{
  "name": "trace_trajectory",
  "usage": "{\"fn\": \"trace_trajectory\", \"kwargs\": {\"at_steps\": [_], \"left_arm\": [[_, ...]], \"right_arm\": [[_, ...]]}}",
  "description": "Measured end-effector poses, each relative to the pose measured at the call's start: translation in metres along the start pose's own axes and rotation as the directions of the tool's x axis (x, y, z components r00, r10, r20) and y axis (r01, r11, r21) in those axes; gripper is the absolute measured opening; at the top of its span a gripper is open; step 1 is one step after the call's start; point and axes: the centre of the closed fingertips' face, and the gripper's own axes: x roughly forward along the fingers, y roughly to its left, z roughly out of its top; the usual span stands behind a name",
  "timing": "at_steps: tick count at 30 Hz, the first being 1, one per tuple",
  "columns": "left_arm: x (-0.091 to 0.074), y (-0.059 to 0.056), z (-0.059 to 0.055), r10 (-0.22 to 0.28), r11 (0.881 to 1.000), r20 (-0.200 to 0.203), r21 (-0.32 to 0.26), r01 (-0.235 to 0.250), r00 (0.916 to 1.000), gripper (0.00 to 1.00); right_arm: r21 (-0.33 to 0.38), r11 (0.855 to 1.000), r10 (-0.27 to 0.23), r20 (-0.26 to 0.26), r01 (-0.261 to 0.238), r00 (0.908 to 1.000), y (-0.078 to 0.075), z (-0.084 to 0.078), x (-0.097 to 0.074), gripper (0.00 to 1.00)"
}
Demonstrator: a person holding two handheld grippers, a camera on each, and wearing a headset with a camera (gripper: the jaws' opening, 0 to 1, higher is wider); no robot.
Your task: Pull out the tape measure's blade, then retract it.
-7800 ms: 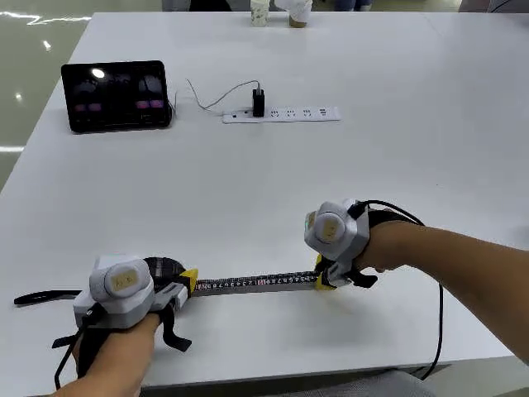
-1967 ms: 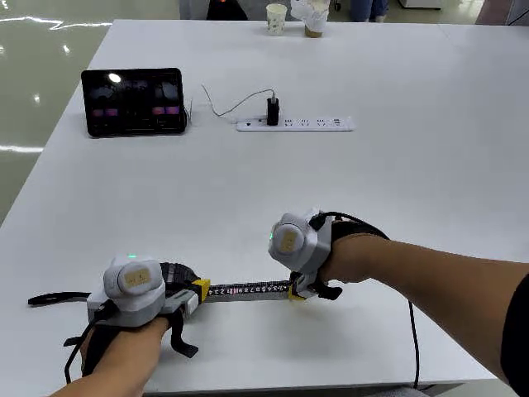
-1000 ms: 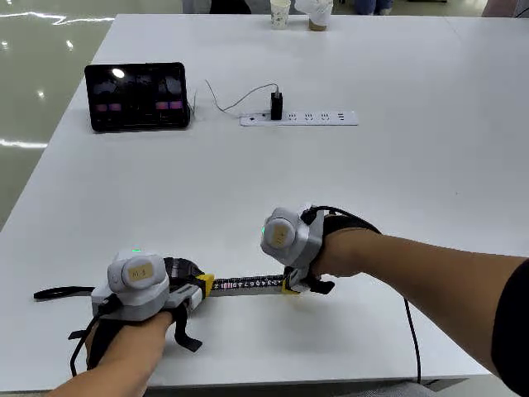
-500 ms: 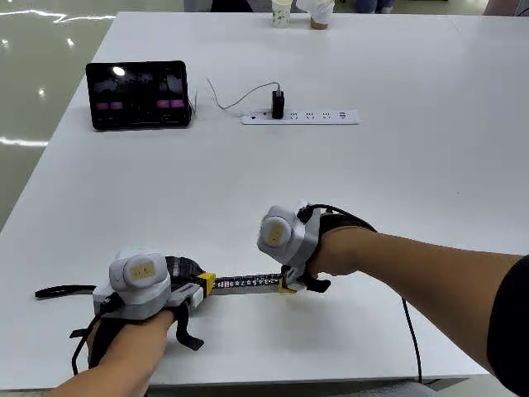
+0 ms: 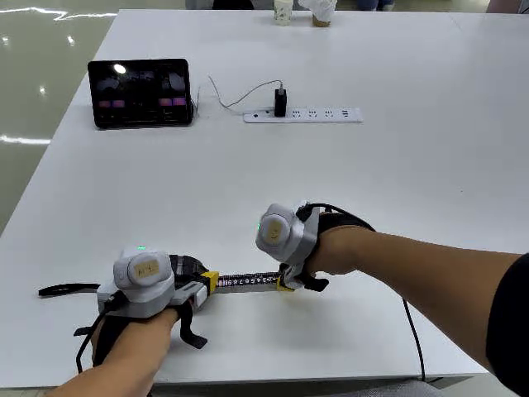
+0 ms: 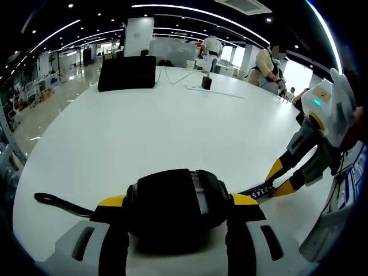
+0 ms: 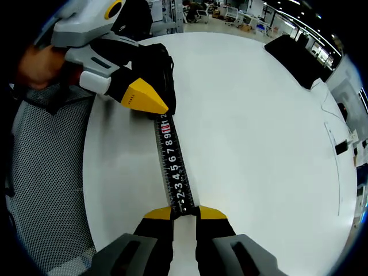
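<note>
Head view had the left gripper (image 5: 201,284) clamped on the tape measure (image 5: 183,268), right gripper (image 5: 286,286) pinching its blade (image 5: 248,281).

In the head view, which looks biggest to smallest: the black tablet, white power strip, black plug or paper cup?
1. Black rectangular tablet.
2. Long white power strip, far thinner.
3. Small black plug and pale paper cup: too alike to rank; the cup is farther off and cut by the picture's top.
</note>
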Motion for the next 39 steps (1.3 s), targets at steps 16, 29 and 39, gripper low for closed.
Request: {"fn": "trace_trajectory", "kwargs": {"at_steps": [16,29,39], "left_arm": [[0.0,0.001,0.0,0.0,1.0,-0.003,-0.001,0.0,1.0,0.64],[-0.001,0.001,0.0,-0.014,1.0,-0.003,-0.017,0.014,0.9999,0.63],[0.0,0.001,0.0,-0.024,0.999,-0.002,-0.046,0.024,0.9997,0.63]], "right_arm": [[0.003,1.0,0.01,0.015,-0.01,0.9998,0.001,0.008,0.003,0.1],[-0.001,1.0,0.022,0.032,-0.022,0.9993,0.002,0.014,0.005,0.11],[-0.004,1.0,0.028,0.048,-0.028,0.9985,0.003,0.019,0.006,0.11]]}}
